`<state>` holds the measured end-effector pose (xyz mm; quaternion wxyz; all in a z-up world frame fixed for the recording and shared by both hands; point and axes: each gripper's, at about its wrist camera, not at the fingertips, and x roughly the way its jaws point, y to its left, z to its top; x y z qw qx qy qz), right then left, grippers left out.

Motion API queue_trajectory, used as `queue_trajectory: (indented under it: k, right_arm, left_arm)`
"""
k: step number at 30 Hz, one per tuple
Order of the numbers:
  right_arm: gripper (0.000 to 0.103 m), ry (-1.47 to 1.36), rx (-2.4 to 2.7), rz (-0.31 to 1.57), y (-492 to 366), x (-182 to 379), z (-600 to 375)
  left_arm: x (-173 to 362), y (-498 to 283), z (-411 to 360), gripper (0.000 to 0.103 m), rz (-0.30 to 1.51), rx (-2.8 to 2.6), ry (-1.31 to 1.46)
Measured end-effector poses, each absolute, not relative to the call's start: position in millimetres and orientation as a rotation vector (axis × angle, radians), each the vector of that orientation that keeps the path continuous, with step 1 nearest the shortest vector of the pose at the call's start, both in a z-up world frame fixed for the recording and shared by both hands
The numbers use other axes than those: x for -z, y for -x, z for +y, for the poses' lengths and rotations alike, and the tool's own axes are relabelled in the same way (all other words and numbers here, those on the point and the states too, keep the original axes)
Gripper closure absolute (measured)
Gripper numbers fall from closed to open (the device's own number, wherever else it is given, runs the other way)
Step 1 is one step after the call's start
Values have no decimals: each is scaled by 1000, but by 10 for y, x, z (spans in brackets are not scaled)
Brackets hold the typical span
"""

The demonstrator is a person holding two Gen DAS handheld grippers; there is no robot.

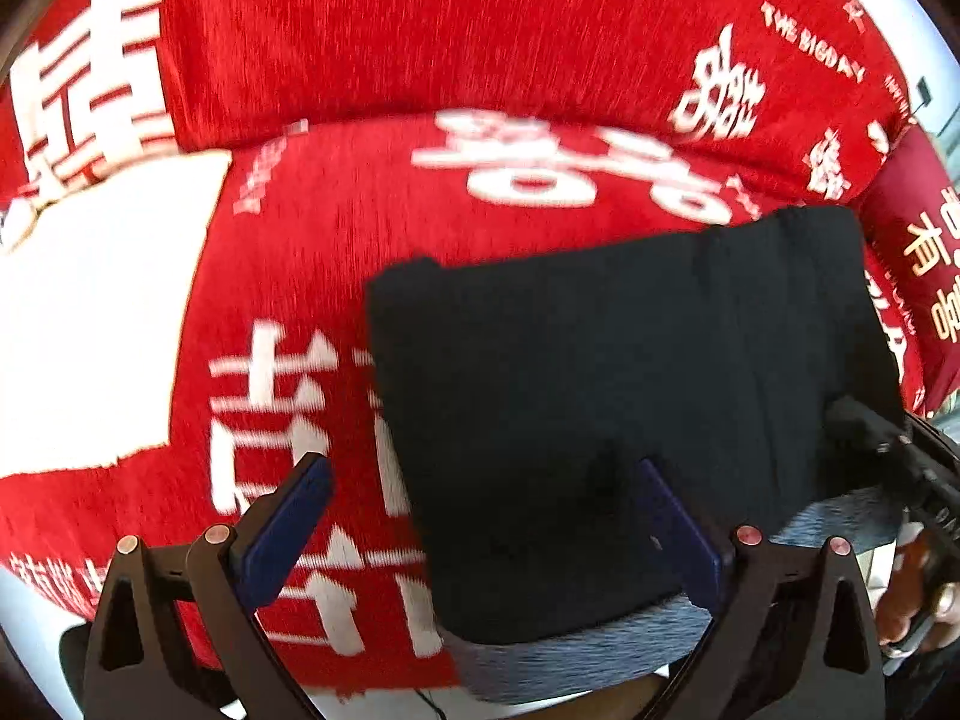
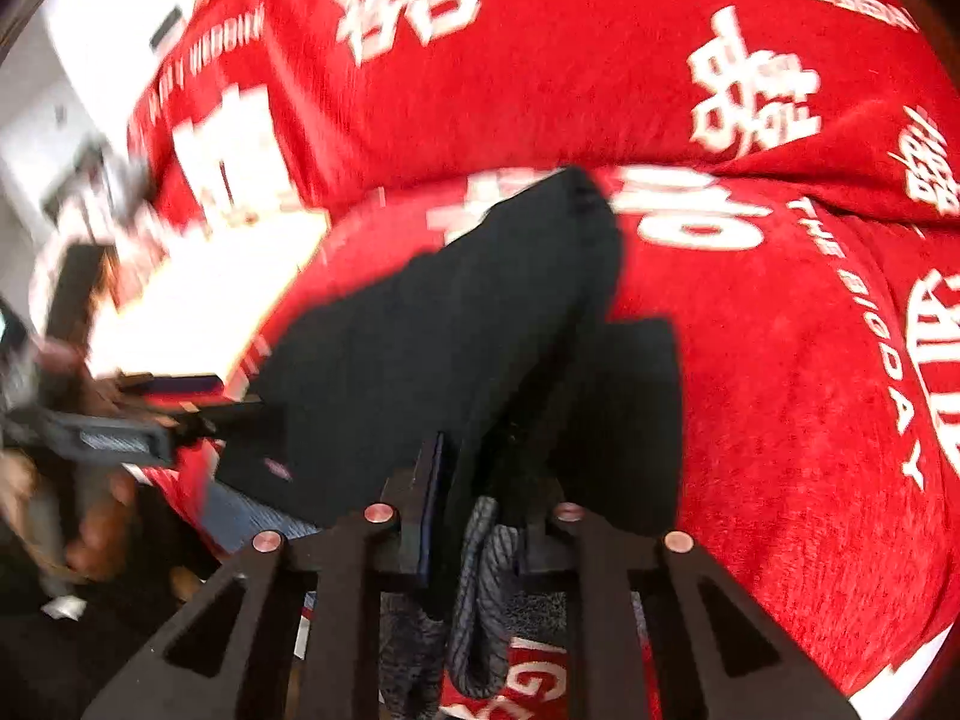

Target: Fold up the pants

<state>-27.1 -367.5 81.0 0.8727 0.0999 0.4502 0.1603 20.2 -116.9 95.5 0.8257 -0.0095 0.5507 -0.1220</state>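
Black pants [image 1: 630,408], folded into a block with grey lining showing at the near edge, lie on the red printed cover [image 1: 372,228].

Left wrist view: my left gripper [image 1: 480,516] stands wide, nothing pinched. One blue pad sits at 7 o'clock over bare red cloth; the other overlaps the pants' near edge at 5 o'clock, and I can't tell whether it touches the cloth. The pants run from centre toward 2 o'clock, long axis roughly 8-to-2, so most of the bundle is ahead and to the right of this gripper. White patch [image 1: 90,324] sits at 9 o'clock, well apart from the pants. The other gripper shows at 4 o'clock, at the pants' right edge. Blurry frame.

Right wrist view: my right gripper [image 2: 480,480] is narrow and clamped on the pants [image 2: 456,324]. Dark fabric and grey ribbed lining are bunched between the pads at 6 o'clock. From there the pants stretch ahead to 12 o'clock, long axis near 6-to-12, with a raised ridge running up the middle. The left gripper shows blurred at 9 o'clock, beside the pants' left edge. Red cover [image 2: 750,330] fills 1 to 5 o'clock.

Judgement: right hand is nearer and owns the grip; the next fold likely goes along that 6-to-12 axis, left hand free to pin or re-grab.
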Motion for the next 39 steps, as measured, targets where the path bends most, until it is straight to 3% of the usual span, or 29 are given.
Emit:
queue_trajectory:
  k: [4,7,9,13,15,22,27,34,39]
  right_arm:
    - [82,-249,-250,1024,199,-466,-3844]
    - [70,-258,-205,1040,228,-214,-3868]
    - [46,-240,-151,1040,255,-304,-3908]
    - [42,-100,-35,910,320,-702,-3908]
    - [33,-44,-65,860,253,-863,-3799]
    - [32,71,-212,886,-364,-808,-3219]
    - [32,-9,-140,1084,-768,-225,-3432]
    - [31,-1,-120,1078,-656,-304,-3515]
    - [25,68,-84,975,84,-621,-3456]
  left_arm:
    - [-706,-305,-1261,2,1217,218,-60]
    - [-529,-325,-1219,2,1258,209,-32]
    - [-592,-328,-1176,2,1263,212,-4]
    - [-804,-399,-1149,2,1187,172,-32]
    - [-808,-517,-1163,2,1189,152,-19]
    - [-719,-918,-1291,2,1206,24,-50]
    - [-424,-1052,-1225,0,1262,23,-42]
    - [-473,-1030,-1268,0,1255,34,-73]
    - [-756,-523,-1026,0,1228,120,-9]
